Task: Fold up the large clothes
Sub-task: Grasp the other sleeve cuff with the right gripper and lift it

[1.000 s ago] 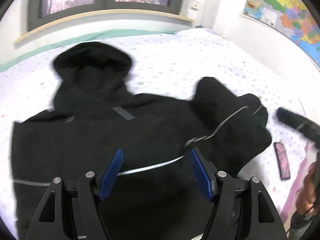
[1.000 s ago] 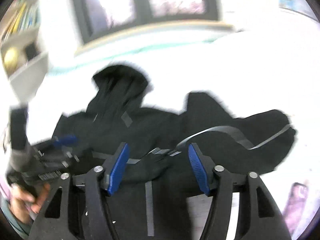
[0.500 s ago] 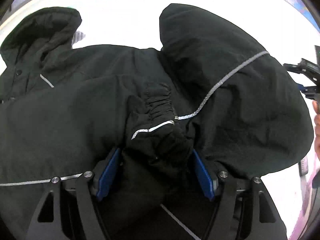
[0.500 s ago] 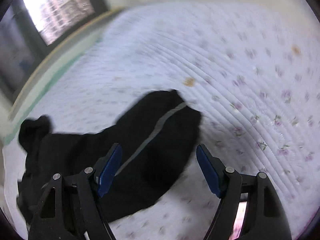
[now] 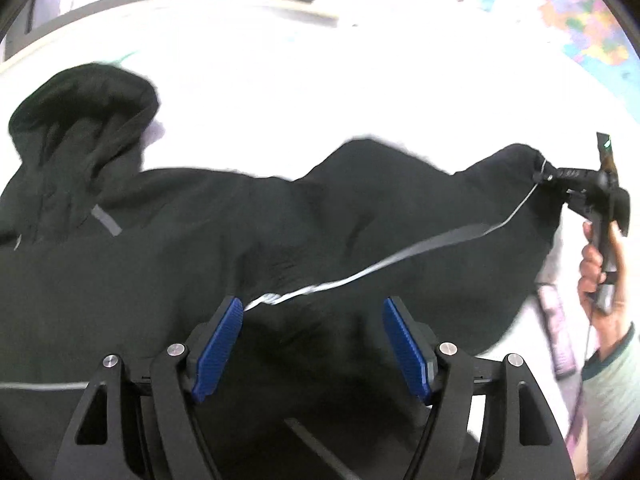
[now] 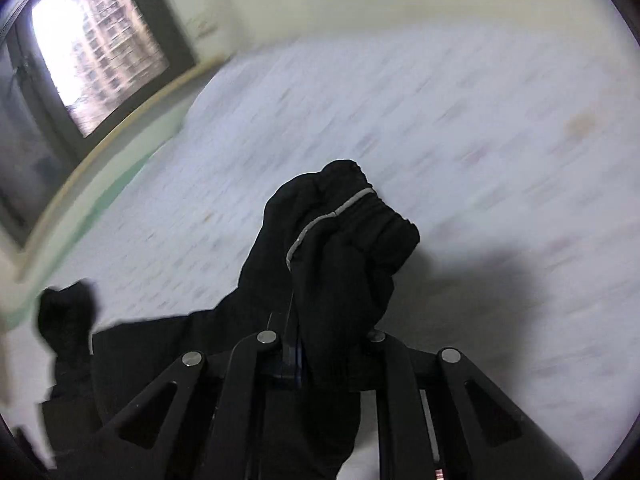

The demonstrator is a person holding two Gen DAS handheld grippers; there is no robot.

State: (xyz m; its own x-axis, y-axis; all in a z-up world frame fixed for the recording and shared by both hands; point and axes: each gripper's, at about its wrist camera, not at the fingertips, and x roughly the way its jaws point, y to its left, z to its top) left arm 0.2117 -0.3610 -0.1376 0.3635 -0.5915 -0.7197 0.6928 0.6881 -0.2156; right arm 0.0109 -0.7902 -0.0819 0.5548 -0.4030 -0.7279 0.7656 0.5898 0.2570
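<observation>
The black hooded jacket (image 5: 200, 248) lies spread on the bed (image 5: 320, 80). The left gripper (image 5: 312, 344) hovers over its body, jaws spread and empty; the right gripper (image 6: 320, 356), pinching the sleeve cuff (image 6: 352, 216), presumably prepares an inward fold.

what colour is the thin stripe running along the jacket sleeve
Silvery grey, a reflective-looking stripe on the black jacket; clearest in the left wrist view.
</observation>
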